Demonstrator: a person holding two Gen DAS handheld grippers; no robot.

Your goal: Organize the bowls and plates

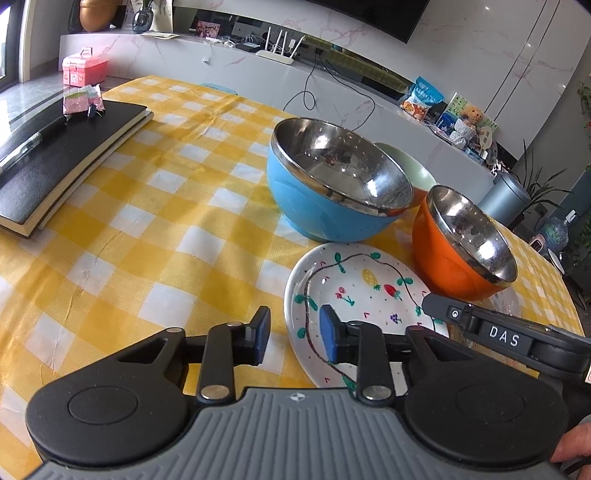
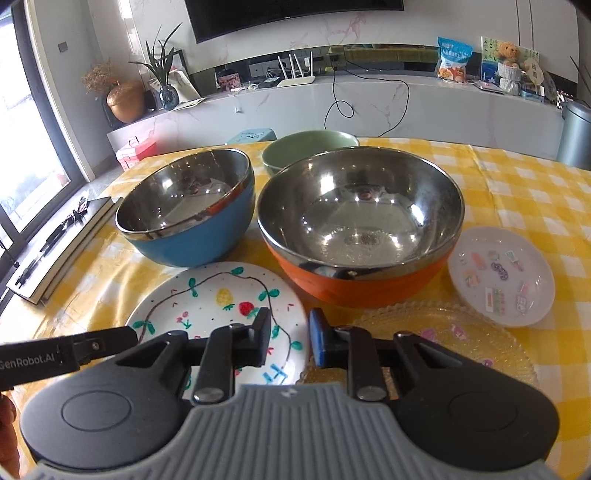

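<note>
Surveying the checked tablecloth [image 2: 517, 192], we find the orange bowl [image 2: 362, 280] beside the blue bowl [image 2: 192, 243], the green bowl [image 2: 306, 147] behind them. The painted plate [image 2: 207, 299], the glass plate [image 2: 461, 332] and the sticker dish [image 2: 502, 277] lie nearer. Our left gripper [image 1: 295, 339] and right gripper [image 2: 288, 341] hover part-open, holding nothing.

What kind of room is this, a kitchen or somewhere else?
Probably a home living or dining room, not a kitchen: a wall-mounted TV hangs above a marble console with a router on it, and the bowls sit on a table with a yellow checked tablecloth.
</note>
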